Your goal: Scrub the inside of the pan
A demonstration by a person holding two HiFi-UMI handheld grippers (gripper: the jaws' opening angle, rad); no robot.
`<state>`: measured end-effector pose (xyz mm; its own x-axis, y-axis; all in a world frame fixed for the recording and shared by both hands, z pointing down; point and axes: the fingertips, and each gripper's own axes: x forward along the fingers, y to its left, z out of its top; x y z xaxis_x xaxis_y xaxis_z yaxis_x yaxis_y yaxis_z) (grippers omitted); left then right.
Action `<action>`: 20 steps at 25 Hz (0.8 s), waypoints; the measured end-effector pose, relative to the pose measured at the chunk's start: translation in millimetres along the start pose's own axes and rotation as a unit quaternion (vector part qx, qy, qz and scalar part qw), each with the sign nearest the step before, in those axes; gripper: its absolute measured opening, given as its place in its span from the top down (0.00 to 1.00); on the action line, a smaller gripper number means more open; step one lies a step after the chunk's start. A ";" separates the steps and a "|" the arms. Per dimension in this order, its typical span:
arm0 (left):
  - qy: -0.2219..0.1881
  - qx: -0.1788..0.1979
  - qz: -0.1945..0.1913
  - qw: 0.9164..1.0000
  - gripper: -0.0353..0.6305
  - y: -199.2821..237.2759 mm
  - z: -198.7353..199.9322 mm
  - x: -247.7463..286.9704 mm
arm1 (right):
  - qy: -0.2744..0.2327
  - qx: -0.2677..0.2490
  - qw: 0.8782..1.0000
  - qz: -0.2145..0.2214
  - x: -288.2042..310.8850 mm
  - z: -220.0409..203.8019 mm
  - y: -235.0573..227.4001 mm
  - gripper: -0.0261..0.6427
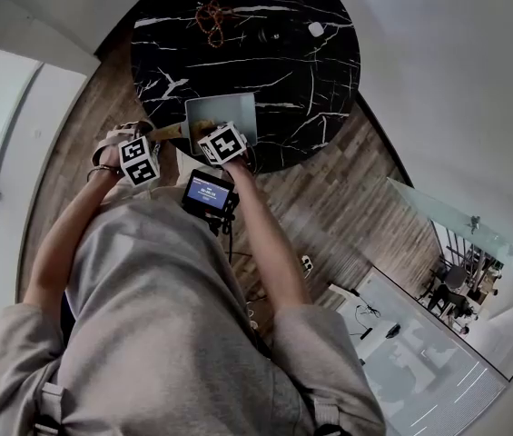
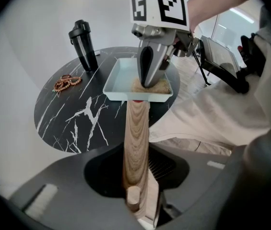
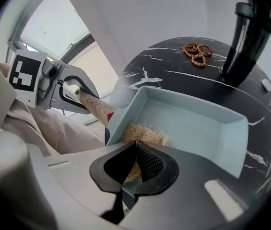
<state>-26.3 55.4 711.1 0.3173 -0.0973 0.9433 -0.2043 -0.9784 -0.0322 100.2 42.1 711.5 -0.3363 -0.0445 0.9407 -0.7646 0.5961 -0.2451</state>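
A pale blue square pan [image 1: 221, 112] sits at the near edge of the round black marble table [image 1: 283, 71]. Its wooden handle [image 2: 136, 138] runs straight back between the jaws of my left gripper [image 2: 136, 188], which is shut on it. My right gripper [image 3: 135, 146] points steeply down into the pan's near corner, beside the handle. It is shut on a tan fibrous scrub pad [image 3: 142, 132] that rests on the pan's floor [image 3: 193, 123]. In the left gripper view the right gripper [image 2: 147, 80] presses the pad [image 2: 162, 86] against the near wall.
A black lidded bottle [image 3: 248, 35] and a string of brown beads [image 3: 197, 49] stand on the table's far side, with a small white object [image 1: 316, 29] near them. A small screen device [image 1: 207, 193] hangs at the person's chest. Wooden floor surrounds the table.
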 end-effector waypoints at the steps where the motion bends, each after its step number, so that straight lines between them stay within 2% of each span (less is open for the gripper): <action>1: 0.000 0.001 0.000 1.000 0.76 0.1 0.0 0.2 | -0.005 0.010 1.000 0.007 -1.7 0.8 0.0 0.93; 5: 0.000 0.002 0.002 1.000 0.76 0.7 -0.4 0.8 | -0.049 0.062 0.996 0.046 -14.2 13.0 0.2 0.93; 11: -0.002 0.001 0.002 1.000 0.76 -0.3 -0.2 0.6 | -0.120 0.064 0.988 0.067 -40.5 28.2 -6.0 0.93; 14: -0.003 0.001 0.002 1.000 0.76 0.1 -0.3 1.2 | -0.125 0.066 0.989 0.031 -48.0 22.1 -29.6 0.93; 20: -0.003 0.002 0.000 1.000 0.76 -0.3 -0.9 0.9 | -0.095 0.077 0.991 -0.058 -50.8 0.3 -82.3 0.93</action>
<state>-26.8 55.8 712.2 0.3226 -0.0988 0.9414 -0.2002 -0.9792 -0.0341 180.1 -4.9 683.9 -0.3270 -0.2648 0.9072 -0.8739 0.4501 -0.1837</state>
